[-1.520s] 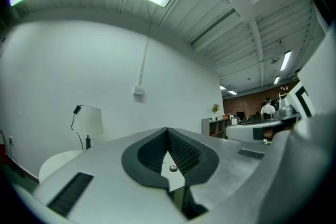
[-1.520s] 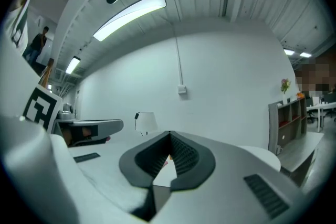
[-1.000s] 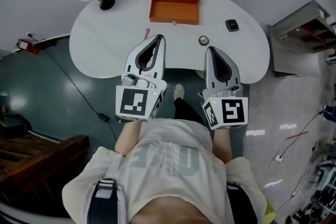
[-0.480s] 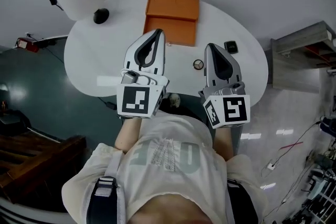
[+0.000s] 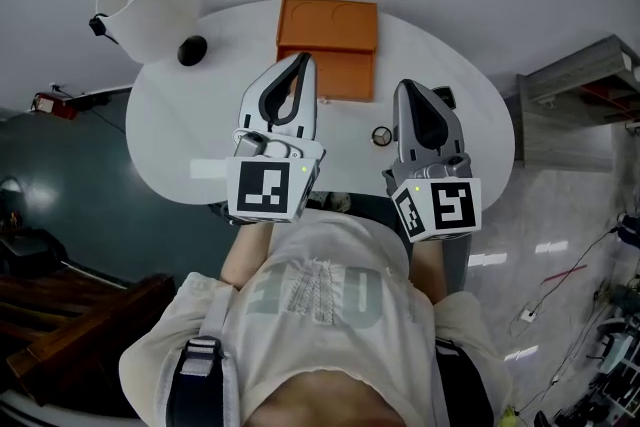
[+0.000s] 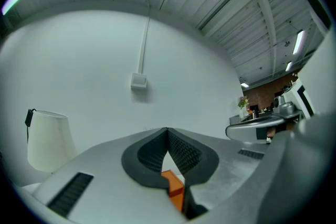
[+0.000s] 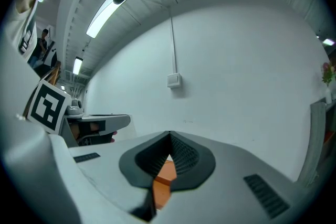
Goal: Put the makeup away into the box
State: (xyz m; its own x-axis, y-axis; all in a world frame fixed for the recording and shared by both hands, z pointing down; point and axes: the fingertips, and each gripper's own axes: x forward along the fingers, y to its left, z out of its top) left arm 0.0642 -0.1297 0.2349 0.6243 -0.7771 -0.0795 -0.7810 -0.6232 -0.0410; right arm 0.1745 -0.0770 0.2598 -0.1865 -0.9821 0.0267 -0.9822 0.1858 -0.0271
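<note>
An orange box (image 5: 327,27) sits at the far middle of the white oval table (image 5: 180,115), its lower part (image 5: 340,75) pulled out toward me. A small round compact (image 5: 381,135) lies between the two grippers. A dark item (image 5: 447,96) peeks out beside the right one. My left gripper (image 5: 300,61) is shut and empty, its tip just short of the box's front left. My right gripper (image 5: 405,88) is shut and empty, right of the box. Each gripper view shows closed jaws, left gripper (image 6: 167,130) and right gripper (image 7: 170,135), with the box (image 6: 173,183) (image 7: 164,176) through the gap.
A white lamp shade (image 5: 150,7) and its black base (image 5: 192,49) stand at the table's far left. A grey shelf unit (image 5: 580,80) is at the right. A plain white wall rises behind the table. Cables run over the dark floor at the left.
Both grippers have moved forward over the table toward the orange box, which now lies closer. The jaws stayed shut throughout.
</note>
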